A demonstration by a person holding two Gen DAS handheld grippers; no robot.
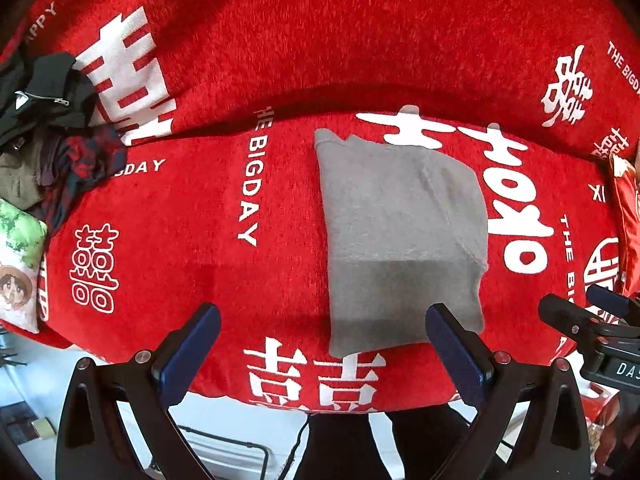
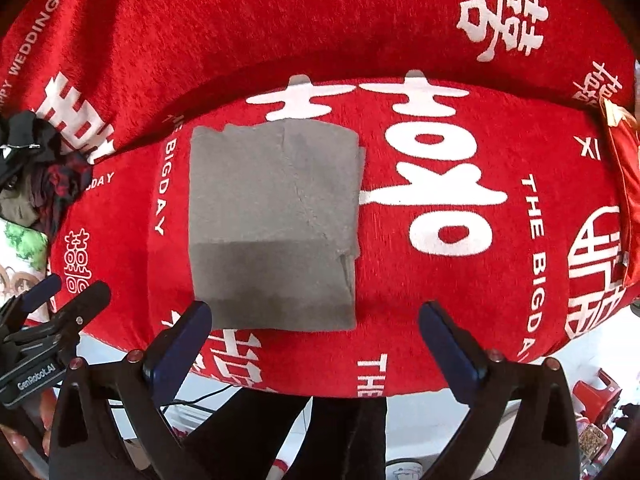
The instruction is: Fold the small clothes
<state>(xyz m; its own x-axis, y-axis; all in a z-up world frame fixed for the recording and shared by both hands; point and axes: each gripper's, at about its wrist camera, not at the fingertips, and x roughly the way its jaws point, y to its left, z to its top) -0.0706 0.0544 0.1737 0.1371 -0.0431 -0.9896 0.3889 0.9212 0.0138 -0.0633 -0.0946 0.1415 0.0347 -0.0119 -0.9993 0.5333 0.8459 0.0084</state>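
A grey knitted garment folded into a flat rectangle (image 1: pixel 400 236) lies on the red plush cover printed with white wedding characters (image 1: pixel 224 208), near its front edge. The left claw (image 1: pixel 324 354) hangs spread wide and holds nothing, its right finger over the garment's near corner. The right claw (image 2: pixel 314 346) is likewise spread wide and bare, just in front of the garment. A heap of dark rumpled clothes (image 1: pixel 48 128) sits well apart at the far left.

So the grey garment (image 1: pixel 400 236) is lying folded flat on the red blanket (image 1: pixel 224 208), and the left tongs (image 1: pixel 324 354) hang wide open just short of its near edge. There's a pile of dark clothes (image 1: pixel 48 128) off at the left, and the right tongs (image 1: pixel 584 308) poke in at the right edge.
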